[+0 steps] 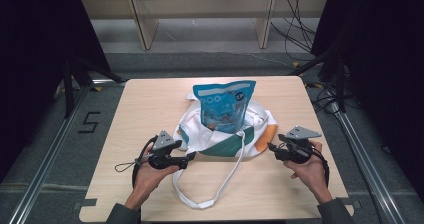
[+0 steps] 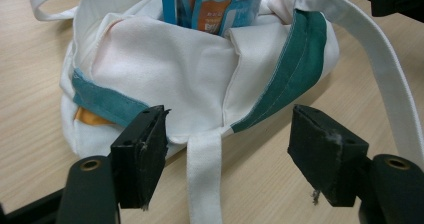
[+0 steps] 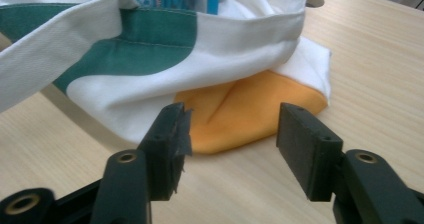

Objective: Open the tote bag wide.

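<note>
Two tongs, both free of the load. High view: the tote bag [image 1: 225,134] sits slumped at the middle of the table [image 1: 140,104], with the blue snack pouch [image 1: 224,105] standing upright out of its mouth. Your left tongs [image 1: 191,155] lie just off the bag's near-left edge, your right tongs [image 1: 270,146] just off its near-right corner. One white strap [image 1: 212,194] loops loose across the table toward you.

Left gripper view: jaws stand wide apart, nothing between the pads. The bag's white and teal side [image 2: 175,69] lies just beyond them, and a strap [image 2: 204,179] runs down the table in the gap, untouched. The pouch's lower part [image 2: 215,6] shows inside the opening.

Right gripper view: jaws likewise wide, gripping nothing. The orange corner [image 3: 240,114] of the bag lies on the table just ahead of the gap, apart from both pads.

Risks, as a judgement:
- Pouch is tall and the cloth is limp; with no hold on the rim, the bag may sag and let the pouch tip sideways.
- Pull back low and a jaw could snag the loose strap, dragging the bag and toppling the pouch.
- A regrip on one cloth layer only would lift the fabric, not the load.
</note>
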A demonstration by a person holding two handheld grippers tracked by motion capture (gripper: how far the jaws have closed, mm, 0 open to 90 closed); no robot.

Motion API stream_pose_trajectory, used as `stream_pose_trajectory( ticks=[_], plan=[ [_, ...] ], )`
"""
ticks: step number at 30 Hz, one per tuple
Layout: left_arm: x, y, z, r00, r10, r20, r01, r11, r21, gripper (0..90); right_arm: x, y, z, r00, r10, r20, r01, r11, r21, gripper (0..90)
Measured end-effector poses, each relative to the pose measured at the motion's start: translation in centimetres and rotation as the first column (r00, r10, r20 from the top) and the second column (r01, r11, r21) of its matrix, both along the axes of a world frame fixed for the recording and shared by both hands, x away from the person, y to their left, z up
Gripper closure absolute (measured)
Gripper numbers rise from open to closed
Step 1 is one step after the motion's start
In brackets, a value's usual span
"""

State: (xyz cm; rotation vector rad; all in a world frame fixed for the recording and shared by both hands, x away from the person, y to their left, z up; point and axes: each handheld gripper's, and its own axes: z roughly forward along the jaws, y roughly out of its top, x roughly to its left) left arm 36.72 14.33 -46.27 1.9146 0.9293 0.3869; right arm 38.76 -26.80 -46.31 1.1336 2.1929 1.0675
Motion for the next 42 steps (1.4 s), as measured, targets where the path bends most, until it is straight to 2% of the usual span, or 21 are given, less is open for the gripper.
stream_pose_trajectory(
  ticks=[1,2,3,4,5,10,11,12,13,15,19,22,23,25,27,30,33,36,37,39,42],
  plan=[
    [-0.2,0.1,0.0,1.0,-0.001,0.006,0.001,1.0,-0.002,30.6,-0.2,0.1,0.0,1.0,0.004,-0.008,-0.004,1.0,0.0,45.1],
    [-0.5,0.1,0.0,1.0,0.008,0.005,-0.008,0.9999,-0.015,30.3,-0.2,0.1,-0.1,0.9996,0.024,0.016,-0.023,1.0,-0.015,44.9],
    [-0.9,0.2,0.0,0.9996,0.028,0.003,-0.028,0.9994,-0.022,27.3,-0.6,0.5,-0.2,0.9999,0.015,-0.006,-0.015,1.0,-0.006,44.9],
    [-0.9,0.2,0.0,0.9996,0.028,0.003,-0.028,0.9994,-0.022,25.6,-0.6,0.5,-0.2,0.9999,0.015,-0.006,-0.015,1.0,-0.006,44.9],
    [-1.4,0.5,-0.1,0.9991,0.041,0.005,-0.041,0.9986,-0.032,25.6,-0.5,0.4,-0.4,0.9987,0.051,0.007,-0.05,0.998,-0.031,44.9],
    [-2.3,0.9,-0.9,0.9987,0.051,0.006,-0.051,0.9985,-0.021,20.1,-0.5,0.6,-0.5,0.9992,0.04,-0.008,-0.04,0.999,-0.014,44.3],
    [-2.5,1.1,-1.1,0.9979,0.065,0.005,-0.065,0.9978,-0.017,20.1,-0.5,0.6,-0.5,0.999,0.045,-0.006,-0.045,0.999,-0.017,44.0],
    [-2.9,1.2,-1.6,0.9953,0.096,-0.008,-0.096,0.9946,-0.037,15.1,-0.6,0.6,-0.5,0.9984,0.057,-0.008,-0.057,0.998,-0.016,43.7],
    [-3.0,1.4,-1.8,0.9953,0.096,-0.013,-0.097,0.9947,-0.036,15.3,-0.9,0.7,-0.5,0.9986,0.049,-0.02,-0.049,0.999,-0.009,43.3],
    [-3.3,1.7,-2.3,0.9961,0.087,-0.017,-0.087,0.9957,-0.033,15.0,-0.8,0.6,-0.5,0.9975,0.07,0.01,-0.07,0.997,-0.029,42.8],
    [-3.9,2.2,-2.5,0.9962,0.086,-0.012,-0.086,0.9958,-0.029,14.9,-1.2,0.7,-0.4,0.9971,0.076,0.011,-0.075,0.997,-0.03,41.7],
    [-4.3,2.5,-2.6,0.9966,0.082,0.0,-0.082,0.9963,-0.026,14.9,-1.5,0.7,-0.4,0.9968,0.079,-0.008,-0.079,0.997,-0.019,41.0],
    [-4.6,2.4,-2.7,0.995,0.1,-0.005,-0.1,0.9943,-0.038,14.9,-1.8,0.7,-0.5,0.9969,0.079,-0.006,-0.079,0.997,-0.018,40.6],
    [-4.8,2.7,-2.9,0.9963,0.086,0.004,-0.085,0.9962,-0.017,14.9,-2.0,0.7,-0.5,0.9969,0.079,-0.009,-0.079,0.997,-0.016,40.4],
    [-5.3,2.6,-3.0,0.995,0.1,-0.003,-0.1,0.9948,-0.02,14.9,-2.5,0.8,-0.6,0.9965,0.083,-0.013,-0.083,0.996,-0.022,39.1],
    [-5.9,2.7,-2.9,0.9962,0.087,0.003,-0.087,0.9961,-0.015,14.9,-2.9,0.8,-0.6,0.9952,0.096,-0.018,-0.097,0.995,-0.026,38.7],
    [-6.7,2.7,-3.0,0.9971,0.076,-0.007,-0.076,0.9968,-0.024,14.8,-3.8,0.9,-0.7,0.9941,0.105,-0.026,-0.106,0.994,-0.017,37.4],
    [-7.2,2.6,-2.9,0.9972,0.07,-0.025,-0.072,0.9952,-0.067,14.9,-4.7,0.7,-1.0,0.9918,0.122,-0.039,-0.123,0.992,-0.016,36.3],
    [-7.6,2.6,-2.8,0.9966,0.081,-0.016,-0.082,0.994,-0.073,14.9,-5.4,0.8,-1.2,0.9924,0.105,-0.065,-0.105,0.994,-0.002,35.4],
    [-7.9,2.8,-2.7,0.9967,0.079,-0.018,-0.08,0.9947,-0.064,14.9,-5.7,0.6,-1.3,0.99,0.127,-0.062,-0.128,0.992,-0.012,34.8],
    [-8.2,3.0,-2.8,0.9961,0.084,-0.028,-0.086,0.9946,-0.059,14.8,-6.4,0.5,-1.4,0.9895,0.129,-0.065,-0.129,0.992,0.003,33.5]
  ],
)
